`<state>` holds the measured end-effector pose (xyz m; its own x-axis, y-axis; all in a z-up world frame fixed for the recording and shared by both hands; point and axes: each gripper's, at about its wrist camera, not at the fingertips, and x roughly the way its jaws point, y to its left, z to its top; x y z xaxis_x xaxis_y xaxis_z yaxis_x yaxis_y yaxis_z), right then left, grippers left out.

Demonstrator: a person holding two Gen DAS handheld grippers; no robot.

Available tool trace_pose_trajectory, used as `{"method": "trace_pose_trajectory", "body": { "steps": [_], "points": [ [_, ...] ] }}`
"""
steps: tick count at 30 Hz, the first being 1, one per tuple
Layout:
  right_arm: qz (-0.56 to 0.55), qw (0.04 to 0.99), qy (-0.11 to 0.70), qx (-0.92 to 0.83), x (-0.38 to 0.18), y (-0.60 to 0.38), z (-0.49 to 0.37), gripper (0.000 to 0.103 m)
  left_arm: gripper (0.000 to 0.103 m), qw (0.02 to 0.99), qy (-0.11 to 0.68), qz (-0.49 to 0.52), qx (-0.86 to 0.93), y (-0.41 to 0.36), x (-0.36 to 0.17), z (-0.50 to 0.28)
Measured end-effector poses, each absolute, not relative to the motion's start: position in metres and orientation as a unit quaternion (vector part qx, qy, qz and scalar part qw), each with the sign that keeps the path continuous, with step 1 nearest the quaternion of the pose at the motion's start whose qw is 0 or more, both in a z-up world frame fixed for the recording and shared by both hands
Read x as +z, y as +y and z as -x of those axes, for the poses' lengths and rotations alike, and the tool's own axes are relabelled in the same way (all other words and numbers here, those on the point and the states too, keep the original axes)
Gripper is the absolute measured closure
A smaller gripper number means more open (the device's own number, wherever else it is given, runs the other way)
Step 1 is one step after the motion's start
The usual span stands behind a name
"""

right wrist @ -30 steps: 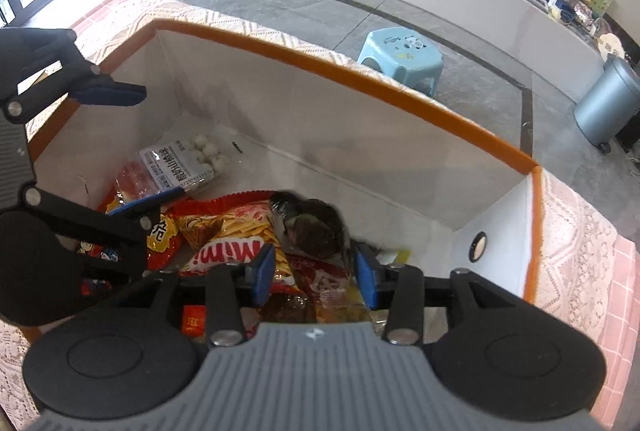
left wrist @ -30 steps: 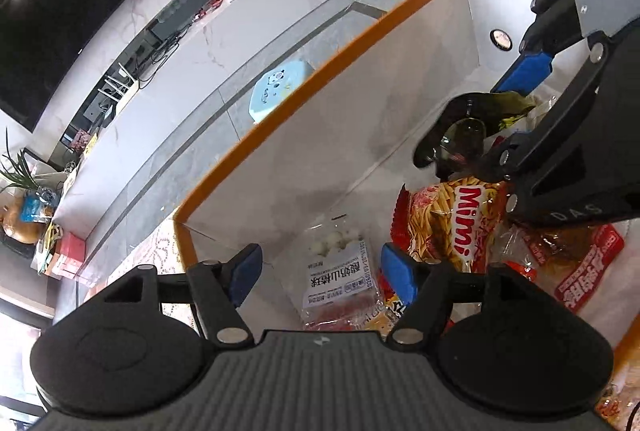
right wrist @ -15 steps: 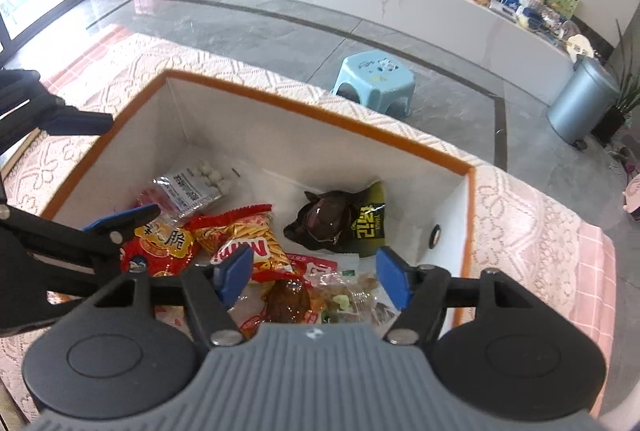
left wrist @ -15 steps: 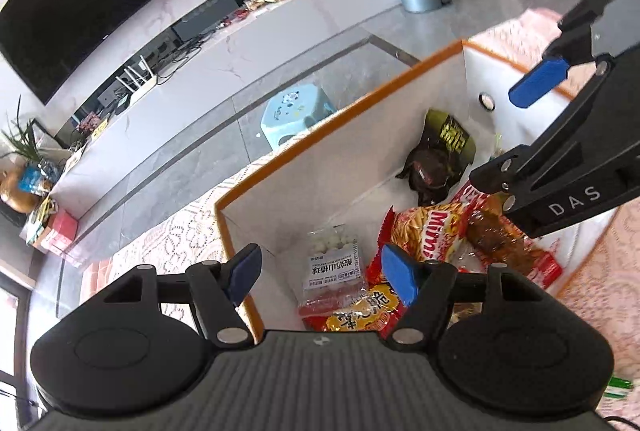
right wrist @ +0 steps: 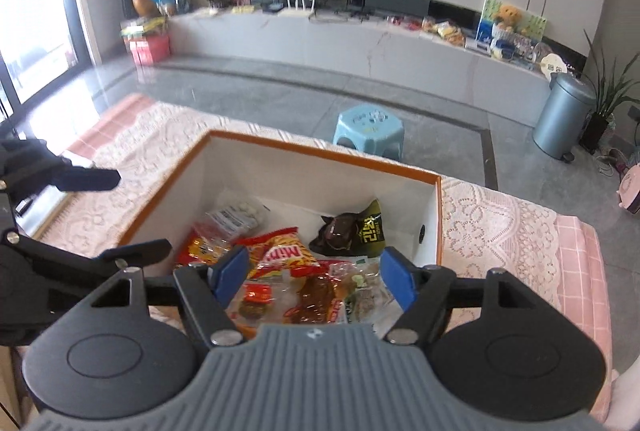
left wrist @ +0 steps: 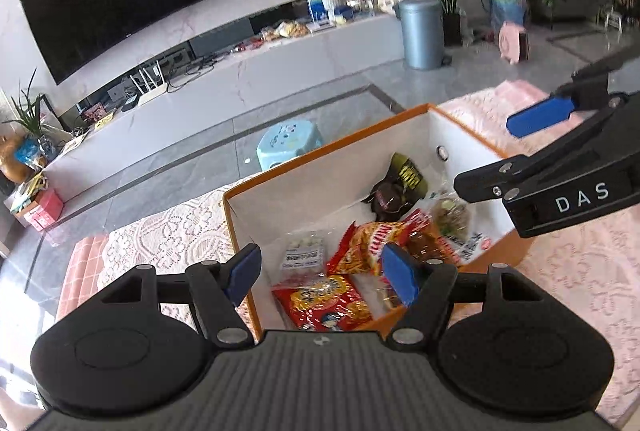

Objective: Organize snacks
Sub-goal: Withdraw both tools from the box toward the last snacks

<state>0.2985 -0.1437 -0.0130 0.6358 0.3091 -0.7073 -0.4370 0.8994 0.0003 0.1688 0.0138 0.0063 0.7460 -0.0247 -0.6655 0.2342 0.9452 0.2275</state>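
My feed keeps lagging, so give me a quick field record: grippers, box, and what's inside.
left gripper: open, empty, above the box's near corner
right gripper: open, empty, above the box's near edge
box: white inside, orange rim, on a lace cloth
contents: dark packet near the far wall, Mimi bag, red bag, clear packet of white balls
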Motion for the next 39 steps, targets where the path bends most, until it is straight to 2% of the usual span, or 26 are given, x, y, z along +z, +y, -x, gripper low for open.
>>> {"method": "trace_pose_trajectory", "body": {
  "steps": [10, 19, 27, 34, 39],
  "points": [
    [-0.001, 0.933, 0.303, 0.193, -0.008, -0.177, -0.226, 0.031, 0.02, 0.953, 0.271, -0.125, -0.041, 0.011, 0.017, -0.106],
    [-0.064, 0.947, 0.263, 0.172, -0.043, -0.198, -0.163, 0.031, 0.02, 0.957, 0.271, -0.086, -0.056, 0.014, -0.007, -0.069],
    [-0.039, 0.957, 0.254, 0.133, -0.081, -0.198, -0.13, 0.031, 0.021, 0.955, 0.275, -0.088, -0.067, 0.015, -0.037, -0.048],
    [-0.024, 0.953, 0.275, 0.123, -0.112, -0.2, -0.121, 0.032, 0.026, 0.951, 0.29, -0.069, -0.078, 0.019, -0.057, -0.045],
    [-0.015, 0.947, 0.29, 0.135, -0.135, -0.192, -0.123, 0.036, 0.04, 0.948, 0.3, -0.075, -0.077, 0.018, -0.076, -0.045]
  ]
}}
